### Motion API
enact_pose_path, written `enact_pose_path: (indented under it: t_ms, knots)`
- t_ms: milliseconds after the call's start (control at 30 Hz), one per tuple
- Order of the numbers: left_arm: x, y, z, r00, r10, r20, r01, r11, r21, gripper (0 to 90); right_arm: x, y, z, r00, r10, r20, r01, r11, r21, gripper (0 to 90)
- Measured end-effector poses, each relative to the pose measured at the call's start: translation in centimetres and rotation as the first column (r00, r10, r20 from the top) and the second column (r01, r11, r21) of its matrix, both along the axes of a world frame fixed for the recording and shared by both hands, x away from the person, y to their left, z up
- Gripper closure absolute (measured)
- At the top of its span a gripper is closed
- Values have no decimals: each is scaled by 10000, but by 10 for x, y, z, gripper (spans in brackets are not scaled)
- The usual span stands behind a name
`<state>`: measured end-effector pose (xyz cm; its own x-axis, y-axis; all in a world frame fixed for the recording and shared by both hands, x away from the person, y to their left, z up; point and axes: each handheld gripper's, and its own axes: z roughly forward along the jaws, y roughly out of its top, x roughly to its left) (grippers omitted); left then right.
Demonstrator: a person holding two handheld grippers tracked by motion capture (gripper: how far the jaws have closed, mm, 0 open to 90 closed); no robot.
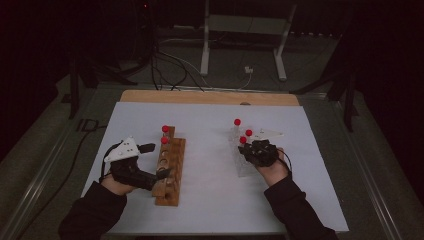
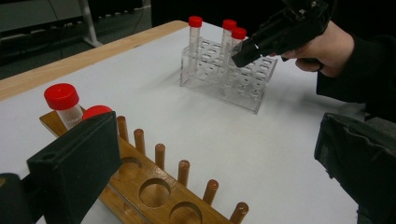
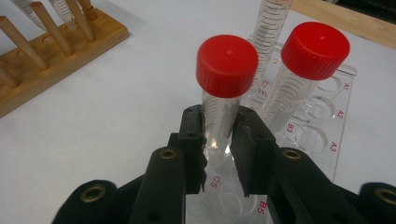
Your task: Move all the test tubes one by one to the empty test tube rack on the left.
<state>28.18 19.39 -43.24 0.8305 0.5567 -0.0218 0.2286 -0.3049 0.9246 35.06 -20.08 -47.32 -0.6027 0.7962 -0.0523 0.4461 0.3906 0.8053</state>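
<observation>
Left tool (image 1: 161,161) sat at the wooden rack (image 1: 170,170), jaws apart, nothing between them, one jaw beside the rack's near end. That rack held two red-capped tubes (image 2: 63,105) at its far end. Across the white worktop (image 1: 210,150), the clear rack (image 2: 229,74) held three red-capped tubes, all upright. Right tool (image 3: 218,140) was clamped on the nearest tube (image 3: 223,93) just below its cap, long axis vertical, base in the rack. Likely next move: straight up along that axis. The right hand was the nearer one.
</observation>
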Motion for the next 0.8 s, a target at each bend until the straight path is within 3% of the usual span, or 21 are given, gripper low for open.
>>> enact_pose_path:
  t_ms: [267,800]
  knots:
    - [0,0,0,10000,-25,-46,25,10000,3,12,-3,1,4,9998,-53,188,54,10000,-44,755]
    - [-1,-4,6,9997,-236,-27,236,9997,-95,12,-27,-6,41,9930,24,1181,-51,9997,221,756]
